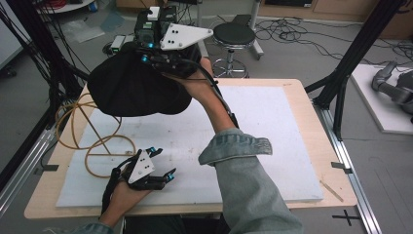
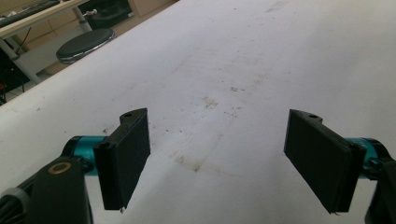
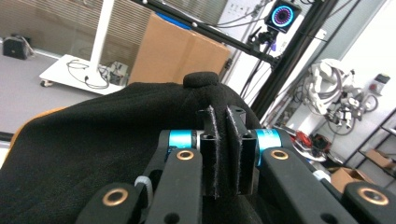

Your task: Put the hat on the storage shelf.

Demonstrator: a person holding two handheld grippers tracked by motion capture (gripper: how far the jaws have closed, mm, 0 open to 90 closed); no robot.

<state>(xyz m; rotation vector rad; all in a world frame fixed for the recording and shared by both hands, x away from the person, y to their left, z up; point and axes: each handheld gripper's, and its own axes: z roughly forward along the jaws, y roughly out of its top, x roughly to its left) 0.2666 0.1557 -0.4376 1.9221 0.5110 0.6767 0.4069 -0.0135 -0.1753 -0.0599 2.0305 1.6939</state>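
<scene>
we have the right hand-held gripper [image 1: 155, 59] lifted above the far left part of the bench [image 1: 311, 161], its jaws pressed almost together on the soft black fabric cap [image 1: 136, 87], which hangs below and around it, clear of the white foam mat [image 1: 272, 126]. the left hand-held gripper [image 1: 160, 163] rests low by the near edge, jaws spread wide, nothing between them. we judge the pick-up done; placing or handling the cap remains.
</scene>
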